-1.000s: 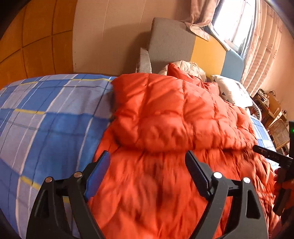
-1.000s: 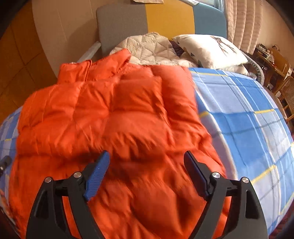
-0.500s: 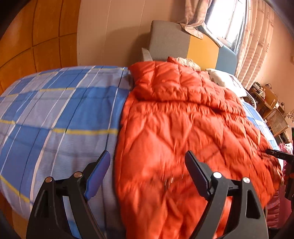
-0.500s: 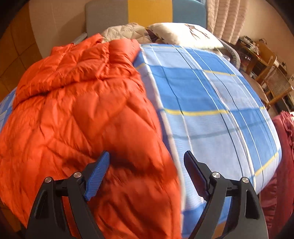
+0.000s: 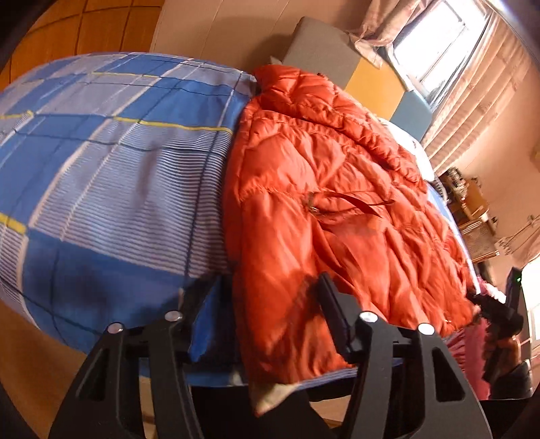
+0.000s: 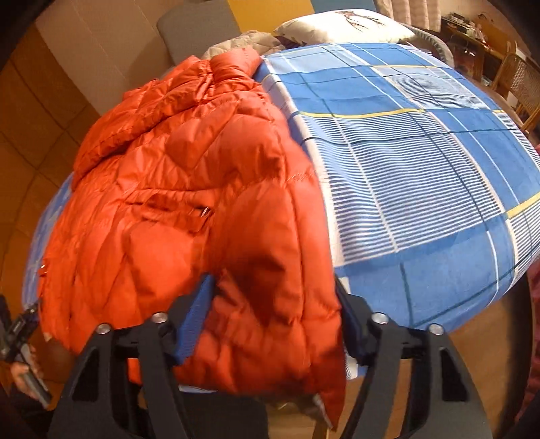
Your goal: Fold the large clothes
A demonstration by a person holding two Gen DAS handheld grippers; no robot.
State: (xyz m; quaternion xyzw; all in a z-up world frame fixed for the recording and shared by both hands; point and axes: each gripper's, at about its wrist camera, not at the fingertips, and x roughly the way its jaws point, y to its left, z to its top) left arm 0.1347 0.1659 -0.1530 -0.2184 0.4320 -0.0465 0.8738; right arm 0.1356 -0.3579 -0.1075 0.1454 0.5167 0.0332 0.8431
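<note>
An orange puffer jacket (image 5: 337, 189) lies lengthwise on the bed, collar toward the headboard and hem hanging over the near edge. My left gripper (image 5: 270, 307) is at the hem's left corner with its jaws closing. Its right finger (image 5: 332, 314) dents the jacket, while the left finger sits by the sheet's edge, just off the jacket. My right gripper (image 6: 273, 320) is at the hem's right corner of the jacket (image 6: 189, 175), jaws closing. The padded hem fills the gap there and both pads touch it. Each gripper shows at the edge of the other's view.
A blue plaid sheet (image 5: 111, 169) covers the bed on both sides of the jacket. A white pillow (image 6: 344, 25) and a beige quilt (image 6: 246, 40) lie by the headboard (image 5: 320, 44). Curtains (image 5: 472, 101) and wicker furniture (image 6: 519, 84) stand to the right. Wooden floor (image 5: 33, 354) lies below the bed's edge.
Both grippers have drawn back along the jacket from its middle to the hem at the bed's near edge. Their jaws, wide before, have narrowed around the hem's two corners.
</note>
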